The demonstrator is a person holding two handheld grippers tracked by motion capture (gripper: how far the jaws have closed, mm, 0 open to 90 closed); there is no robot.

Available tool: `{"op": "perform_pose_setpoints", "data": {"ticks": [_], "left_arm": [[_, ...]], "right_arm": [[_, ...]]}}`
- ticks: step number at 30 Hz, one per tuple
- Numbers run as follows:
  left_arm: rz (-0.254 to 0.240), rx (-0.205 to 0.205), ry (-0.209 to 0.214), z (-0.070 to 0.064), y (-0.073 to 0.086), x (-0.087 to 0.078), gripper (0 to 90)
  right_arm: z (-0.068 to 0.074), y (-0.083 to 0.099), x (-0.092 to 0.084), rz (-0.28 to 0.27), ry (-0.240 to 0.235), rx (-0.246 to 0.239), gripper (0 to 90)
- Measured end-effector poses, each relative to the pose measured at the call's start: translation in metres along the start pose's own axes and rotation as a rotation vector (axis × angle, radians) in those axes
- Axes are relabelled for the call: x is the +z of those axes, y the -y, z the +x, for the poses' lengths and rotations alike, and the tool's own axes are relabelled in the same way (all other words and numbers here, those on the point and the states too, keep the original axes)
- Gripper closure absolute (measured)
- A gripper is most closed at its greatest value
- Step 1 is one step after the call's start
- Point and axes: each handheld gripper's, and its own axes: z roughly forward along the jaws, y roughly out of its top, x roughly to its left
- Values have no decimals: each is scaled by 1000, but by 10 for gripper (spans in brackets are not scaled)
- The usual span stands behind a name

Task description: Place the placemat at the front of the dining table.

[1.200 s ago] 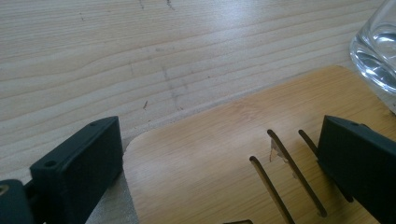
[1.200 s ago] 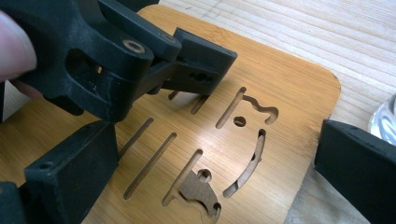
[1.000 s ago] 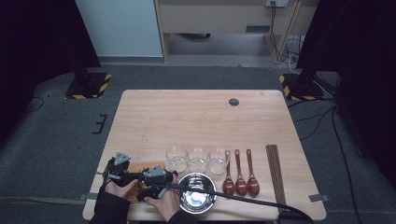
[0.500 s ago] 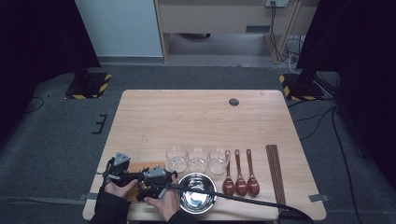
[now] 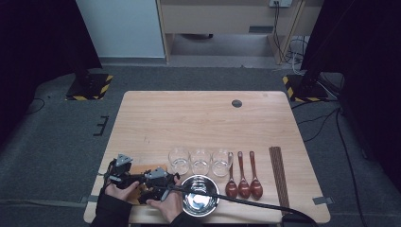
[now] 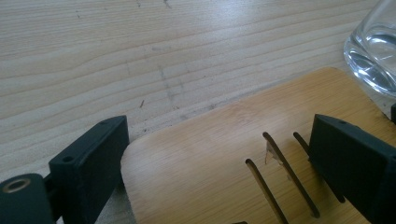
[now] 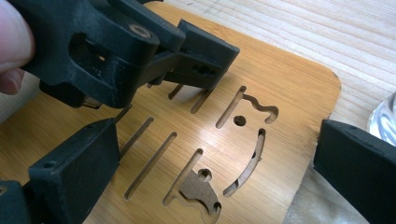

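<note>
Pale wooden table [image 5: 203,118]: both grippers gape over the slotted bamboo board [image 7: 261,102]; the left gripper [image 6: 219,154], jaws just narrowing, should square up on its corner; right gripper [image 7: 215,172] should wait.

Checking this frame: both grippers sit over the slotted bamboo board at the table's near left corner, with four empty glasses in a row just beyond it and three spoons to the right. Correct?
Not quite: the glasses number three, not four, as the high view shows. The rest holds: both the left gripper and right gripper sit over the slotted bamboo board at the near left corner, and three spoons lie to the right.
</note>
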Motion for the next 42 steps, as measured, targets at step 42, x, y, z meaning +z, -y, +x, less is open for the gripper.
{"op": "perform_pose_setpoints", "data": {"ticks": [42], "left_arm": [[-78,-82,9,1,-15,-30,57]], "right_arm": [[2,-25,-27,-69,-13,-93,11]]}}
